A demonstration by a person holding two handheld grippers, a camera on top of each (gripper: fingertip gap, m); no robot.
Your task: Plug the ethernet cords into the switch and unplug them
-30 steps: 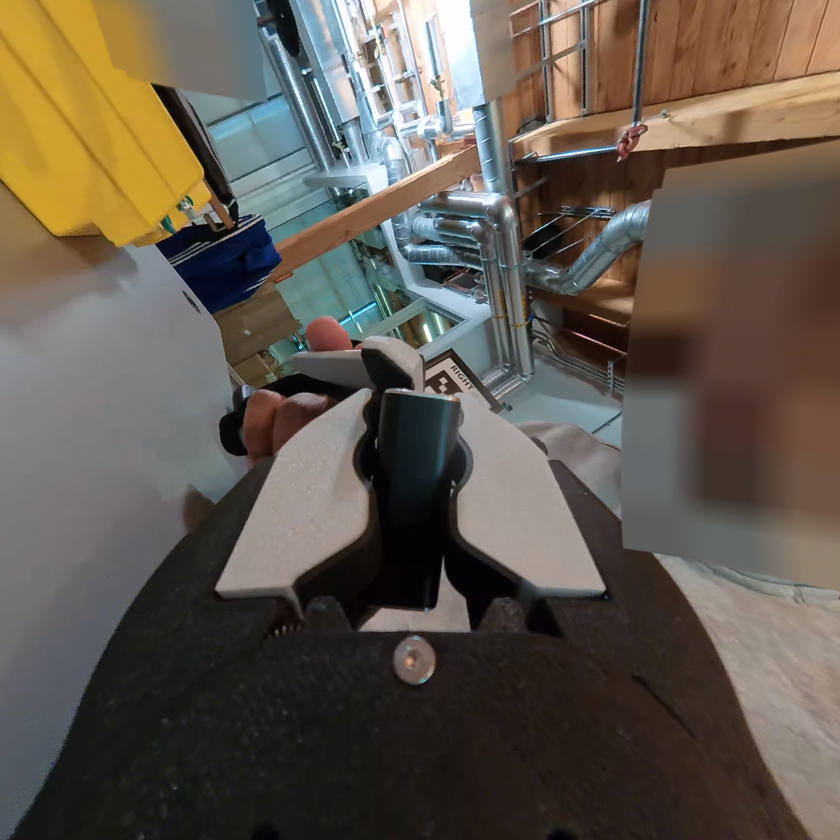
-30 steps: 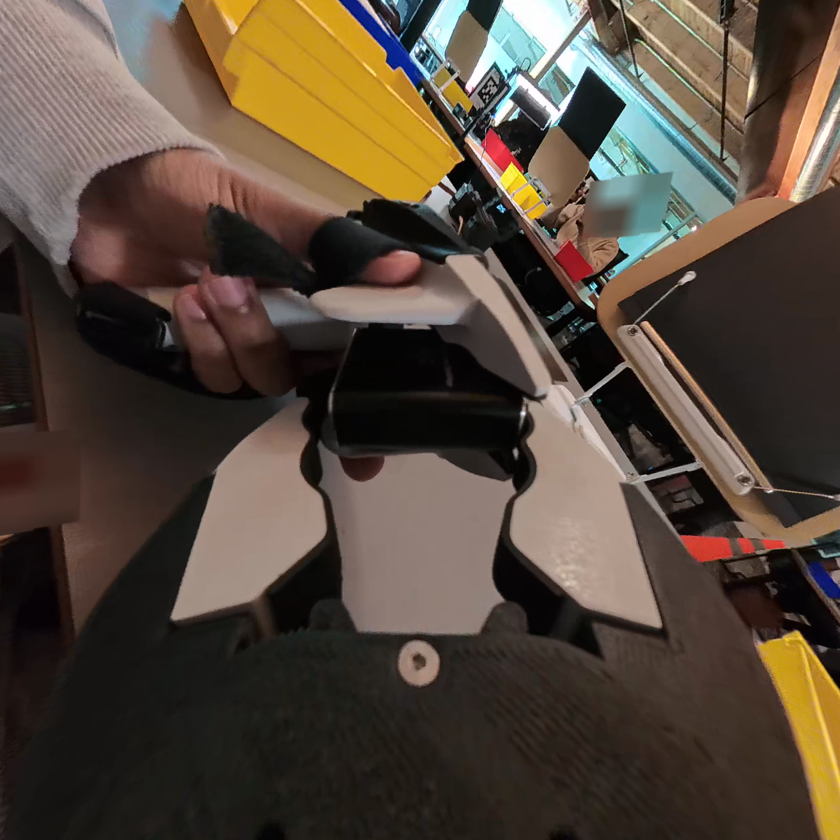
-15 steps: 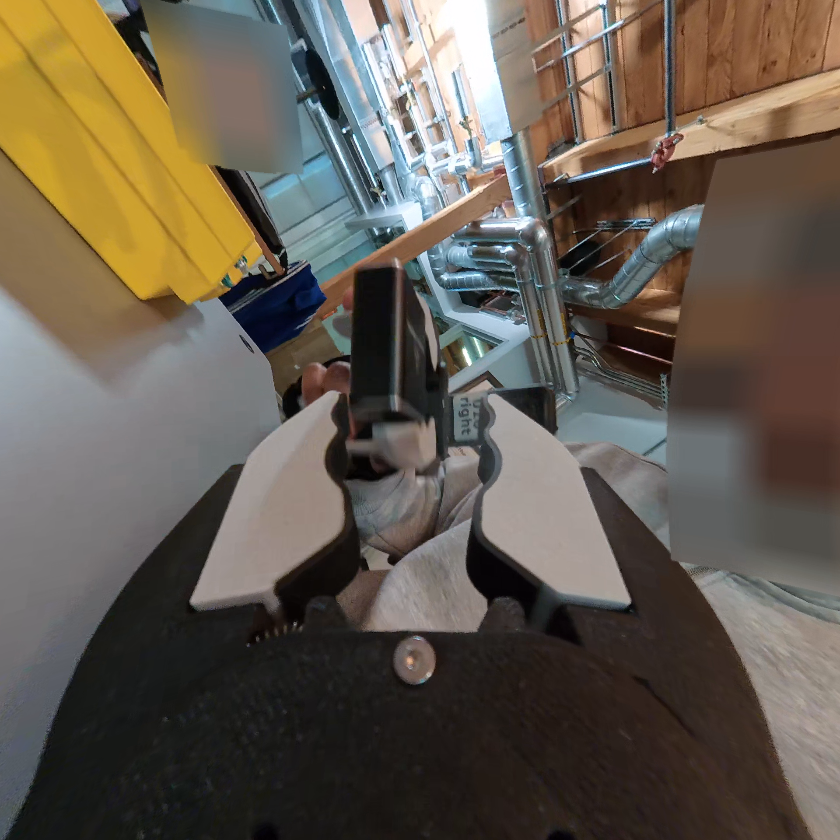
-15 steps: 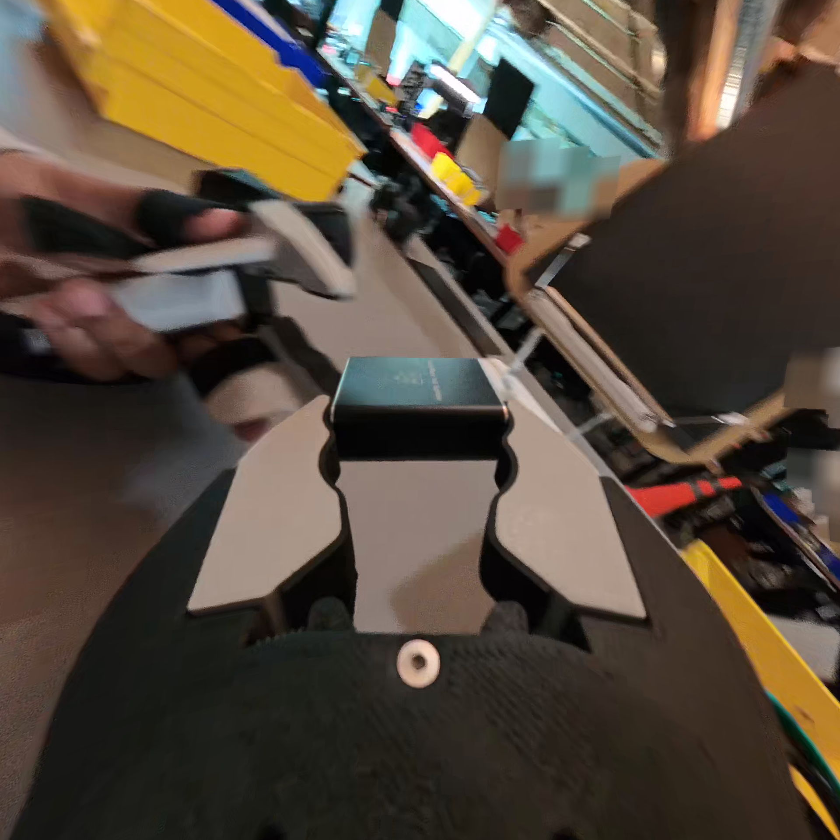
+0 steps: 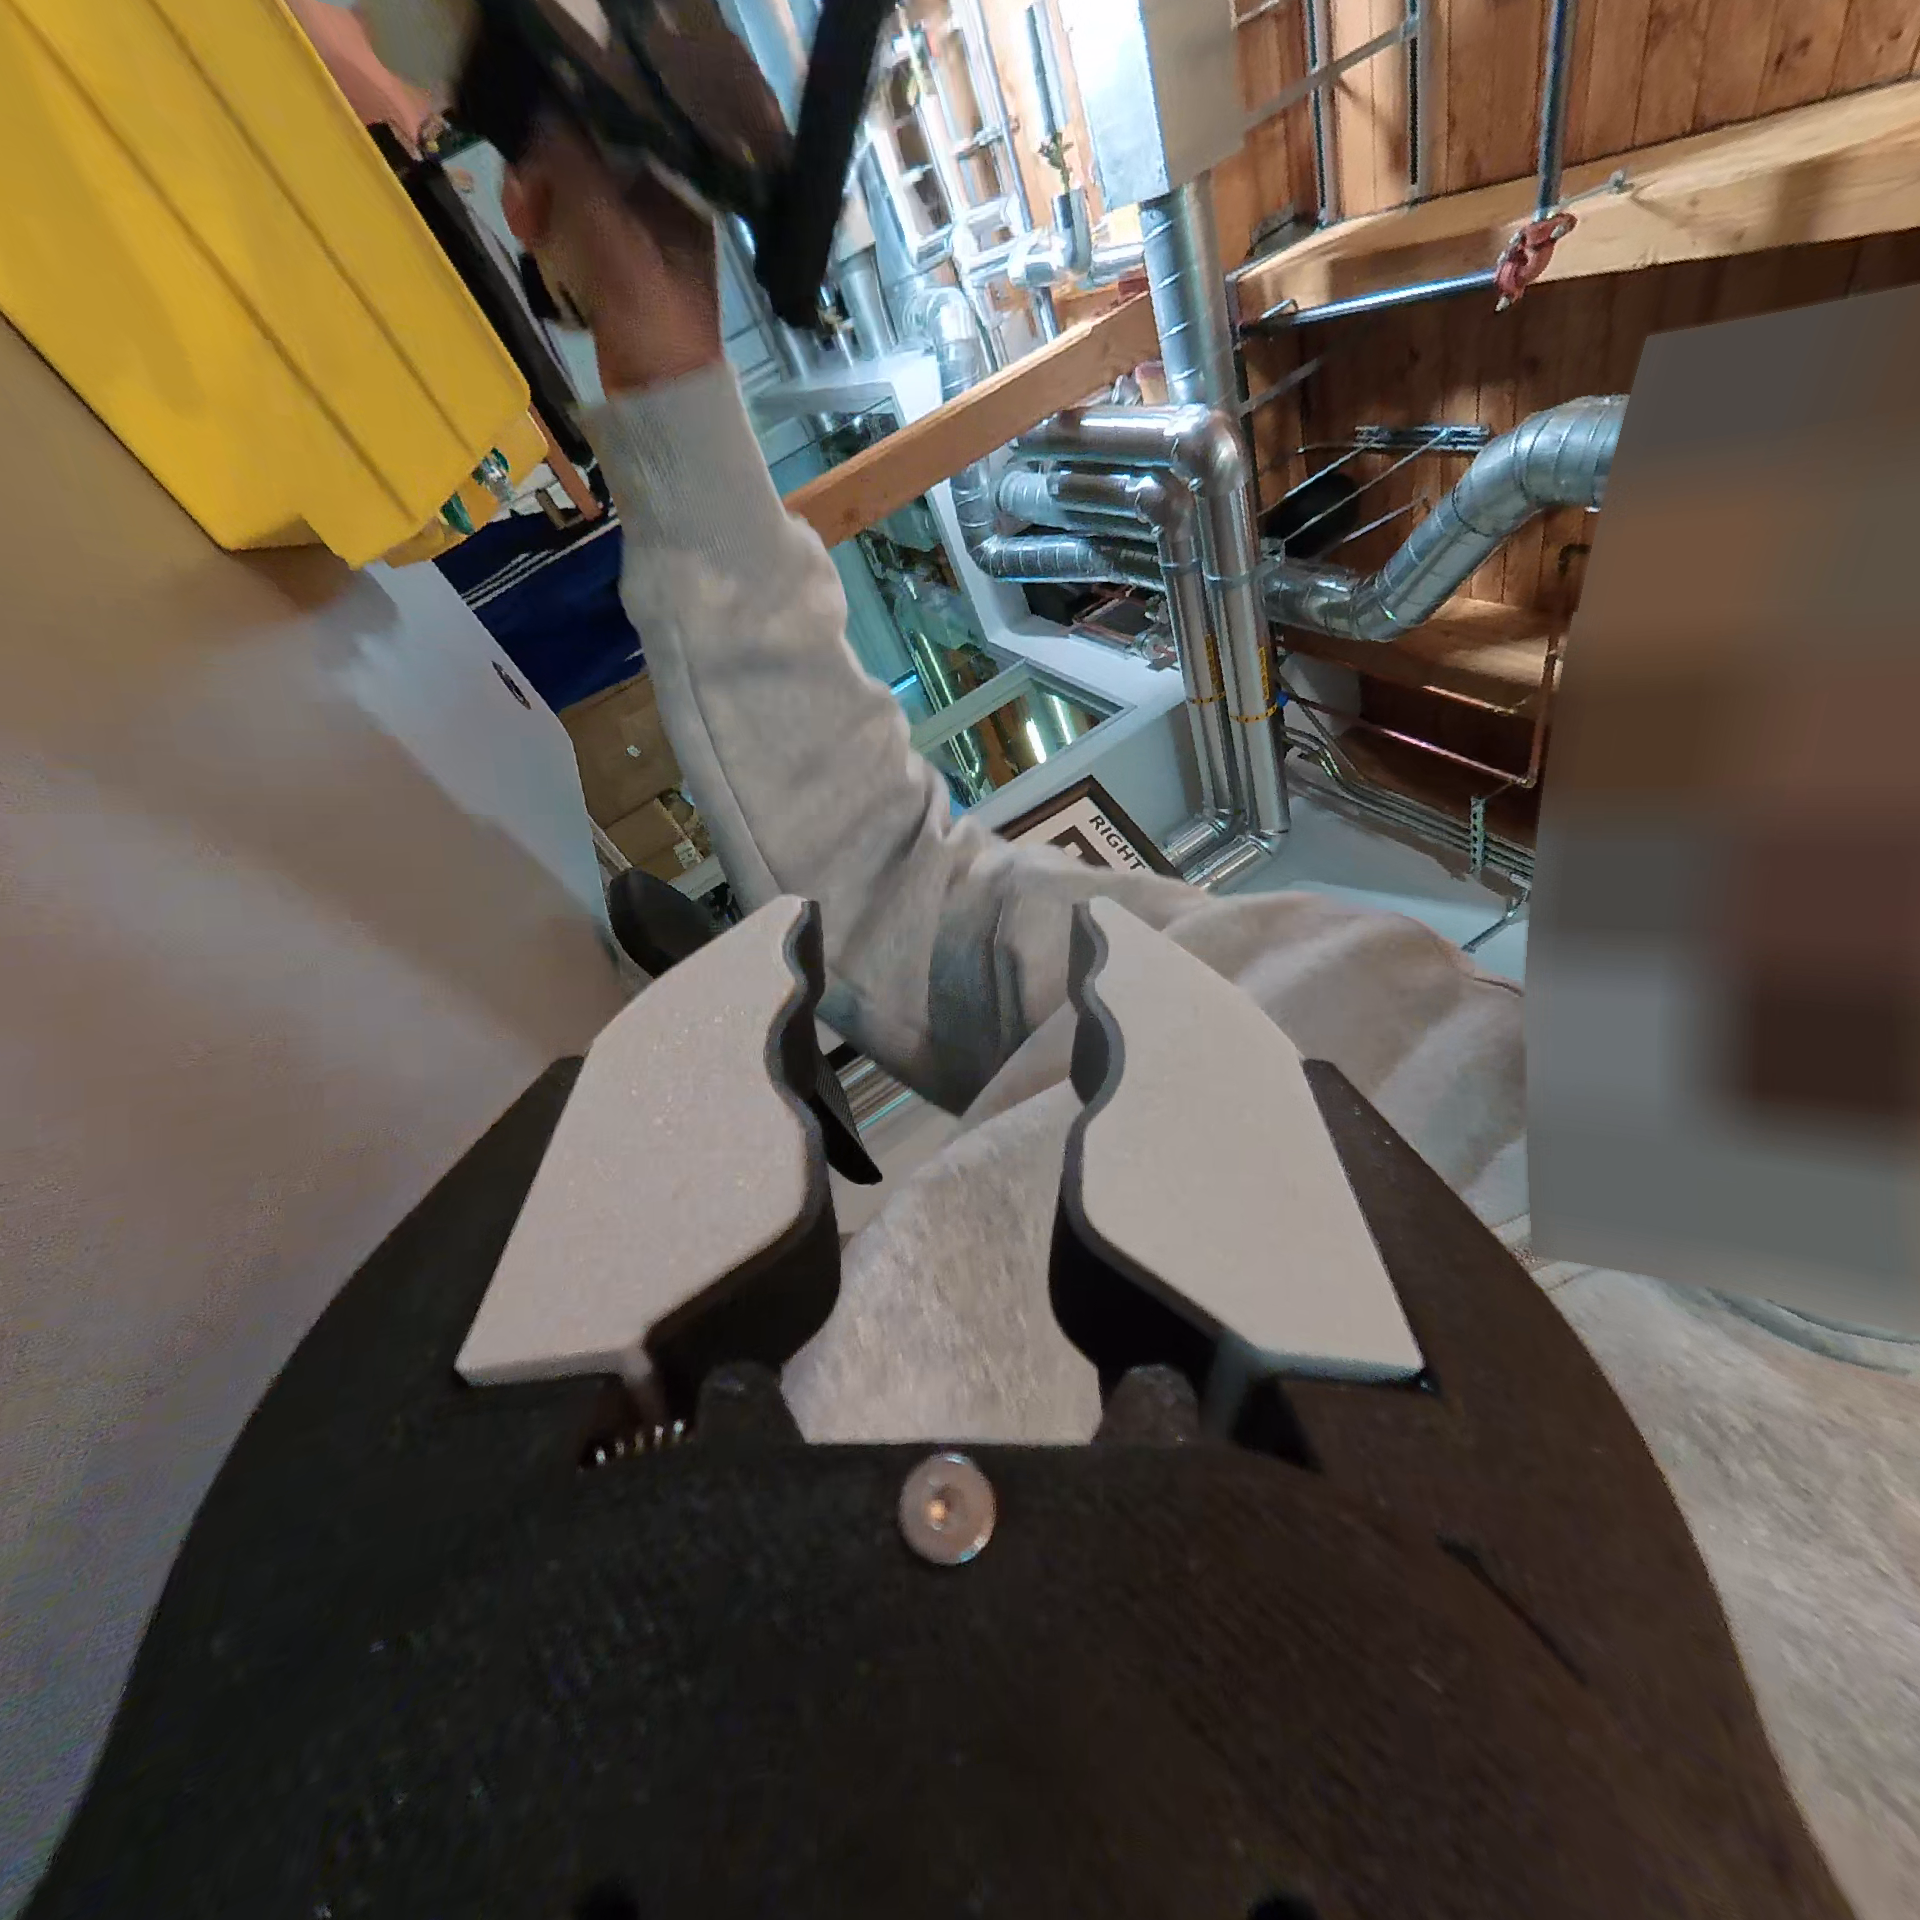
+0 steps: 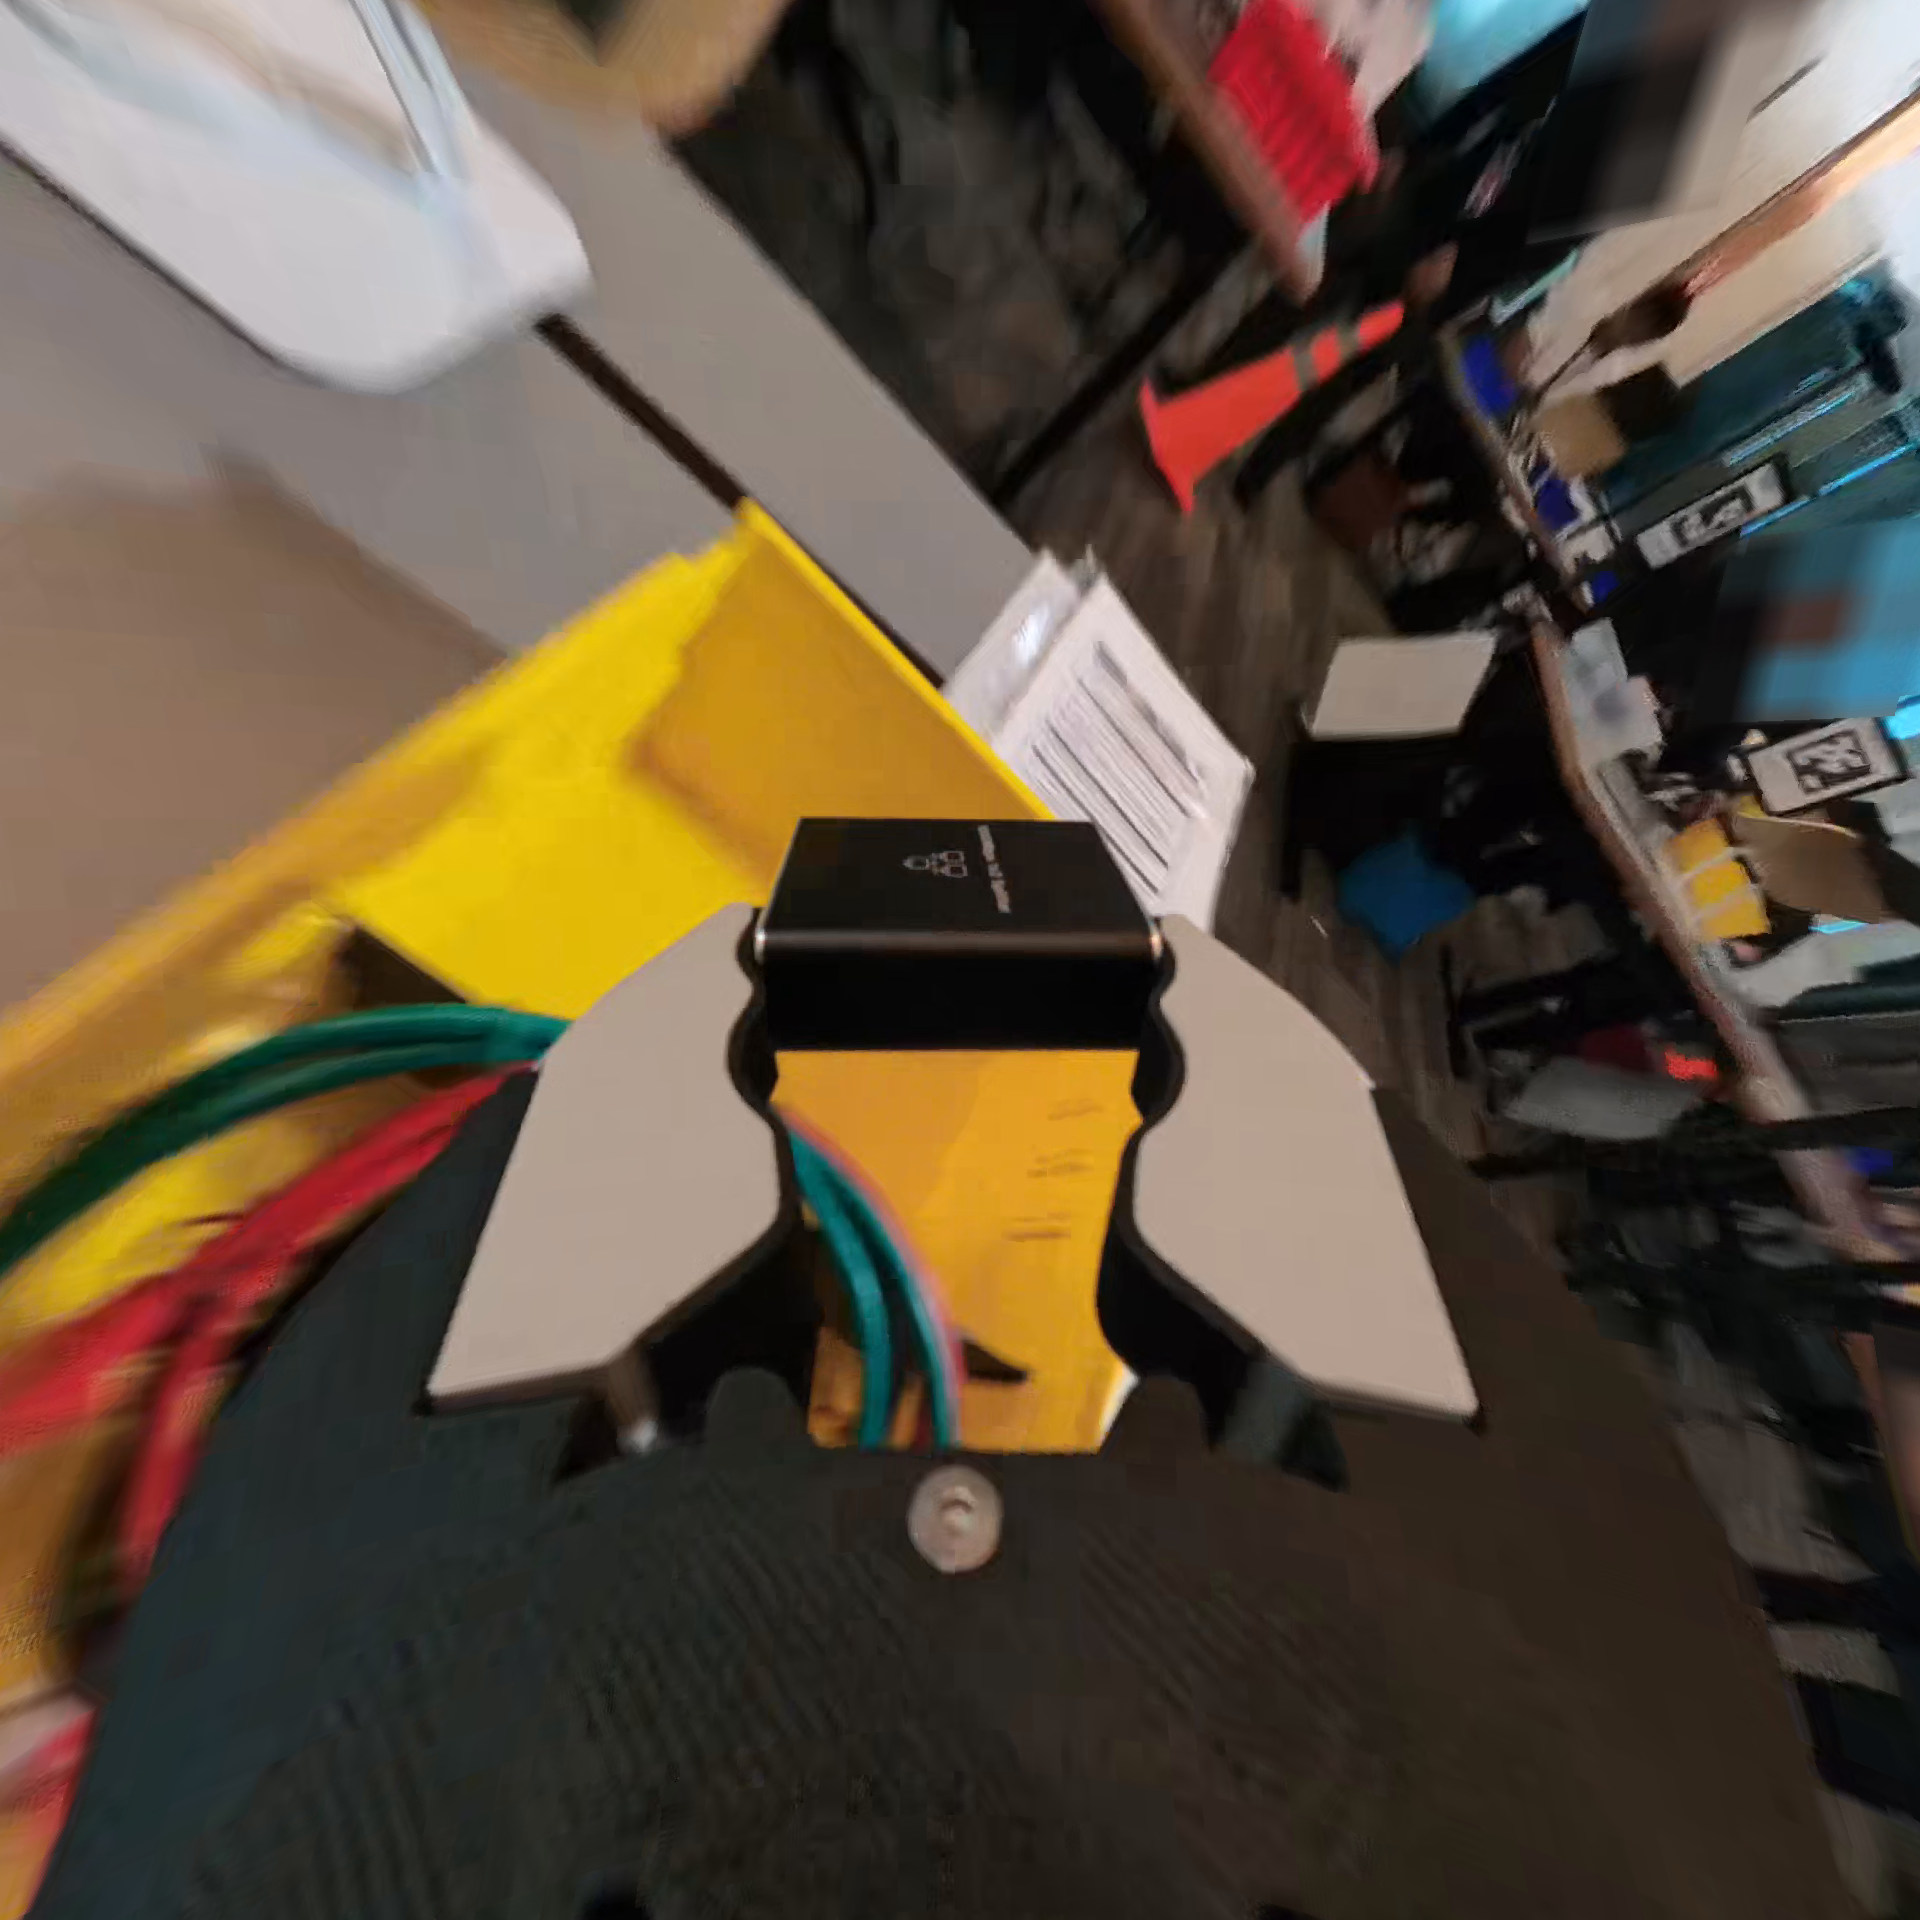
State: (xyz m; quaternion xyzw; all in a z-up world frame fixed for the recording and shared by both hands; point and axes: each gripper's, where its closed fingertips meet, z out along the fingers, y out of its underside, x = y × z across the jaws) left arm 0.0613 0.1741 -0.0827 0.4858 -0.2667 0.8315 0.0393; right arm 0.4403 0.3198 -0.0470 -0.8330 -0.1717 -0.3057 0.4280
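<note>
the right gripper [image 6: 951, 966] is clamped on the black switch [image 6: 951, 904], its fingers [image 6: 644, 1174] pressing both sides, at the centre of the right wrist view. just below lie green cords [image 6: 260, 1060] and red cords [image 6: 156, 1340] in a yellow bin [image 6: 540, 831], lower left; the background is blurred. the left gripper [image 5: 940, 997] has its fingers [image 5: 665, 1153] apart and empty, a grey sleeve [image 5: 769, 675] beyond them, a yellow bin [image 5: 229, 291] on the table [image 5: 208, 935] at upper left.
</note>
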